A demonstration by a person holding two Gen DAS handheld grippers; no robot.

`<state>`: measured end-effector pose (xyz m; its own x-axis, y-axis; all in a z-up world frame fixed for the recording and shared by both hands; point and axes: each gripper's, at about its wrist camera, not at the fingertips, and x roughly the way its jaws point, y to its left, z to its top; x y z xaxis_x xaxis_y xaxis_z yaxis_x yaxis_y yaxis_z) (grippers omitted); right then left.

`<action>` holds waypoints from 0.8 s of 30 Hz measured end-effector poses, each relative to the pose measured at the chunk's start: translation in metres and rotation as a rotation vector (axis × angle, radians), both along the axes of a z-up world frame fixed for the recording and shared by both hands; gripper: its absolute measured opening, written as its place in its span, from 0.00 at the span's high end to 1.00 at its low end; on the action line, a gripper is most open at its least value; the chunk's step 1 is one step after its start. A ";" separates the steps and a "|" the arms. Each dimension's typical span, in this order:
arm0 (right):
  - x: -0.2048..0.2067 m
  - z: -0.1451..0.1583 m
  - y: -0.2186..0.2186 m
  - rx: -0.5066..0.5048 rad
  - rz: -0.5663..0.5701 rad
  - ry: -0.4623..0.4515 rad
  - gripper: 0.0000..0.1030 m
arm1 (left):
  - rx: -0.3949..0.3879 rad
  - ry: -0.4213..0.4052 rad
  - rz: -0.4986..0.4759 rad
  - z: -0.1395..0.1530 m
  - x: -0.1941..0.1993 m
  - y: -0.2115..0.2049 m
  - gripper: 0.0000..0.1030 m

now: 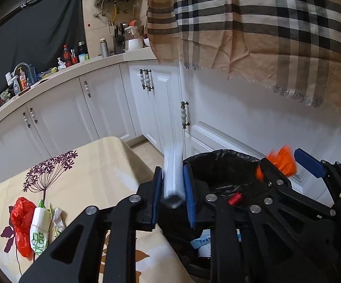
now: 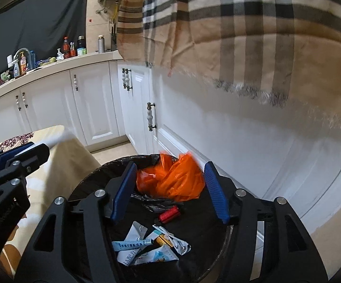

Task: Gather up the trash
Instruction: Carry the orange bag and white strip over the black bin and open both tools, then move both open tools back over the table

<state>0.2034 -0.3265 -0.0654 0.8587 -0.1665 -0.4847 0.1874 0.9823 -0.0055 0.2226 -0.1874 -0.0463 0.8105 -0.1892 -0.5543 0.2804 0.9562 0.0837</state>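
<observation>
Left claw [image 1: 174, 188]: you are holding it over the near rim of the bin [image 1: 220, 162], with a pale rolled tube [image 1: 174, 176] standing between its blue pads; the picture is blurred, so I cannot tell whether the pads are pinching the tube or letting it slip.
Right claw [image 2: 170, 188]: you are holding it spread above the bin's mouth, with the orange bag [image 2: 172, 179] sitting between the pads but not being squeezed, which I judge to be a drop in progress.
Bin: it is standing just beside the desk [image 1: 104, 162], against the white cabinets [image 1: 99, 108], so that trash is travelling only a short way.
Already inside: a red spool [image 2: 169, 213] and several crumpled wrappers [image 2: 151, 245] are lying on the black liner.
Waiting on the desk: a red plastic bag [image 1: 21, 221] and a white packet with green print [image 1: 39, 231] are lying side by side near the desk's left edge.
Progress: you are partway through, in my judgement, since trash is remaining on the desk.
</observation>
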 end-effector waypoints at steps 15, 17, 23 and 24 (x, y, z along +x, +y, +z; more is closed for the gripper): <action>-0.017 0.008 0.001 0.000 -0.012 -0.004 0.40 | -0.006 0.000 0.019 0.005 -0.013 0.019 0.62; -0.022 0.011 0.004 0.003 -0.012 -0.001 0.40 | -0.007 -0.001 0.026 0.006 -0.018 0.027 0.61; -0.038 0.015 0.019 0.028 0.014 0.016 0.40 | -0.005 0.006 0.066 0.010 -0.038 0.064 0.57; -0.041 0.016 0.022 0.029 0.019 0.018 0.40 | -0.009 0.011 0.078 0.010 -0.042 0.073 0.56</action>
<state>0.1629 -0.3050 -0.0494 0.8527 -0.1357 -0.5045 0.1684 0.9855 0.0195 0.1806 -0.1147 -0.0364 0.8170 -0.1306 -0.5616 0.2057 0.9760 0.0722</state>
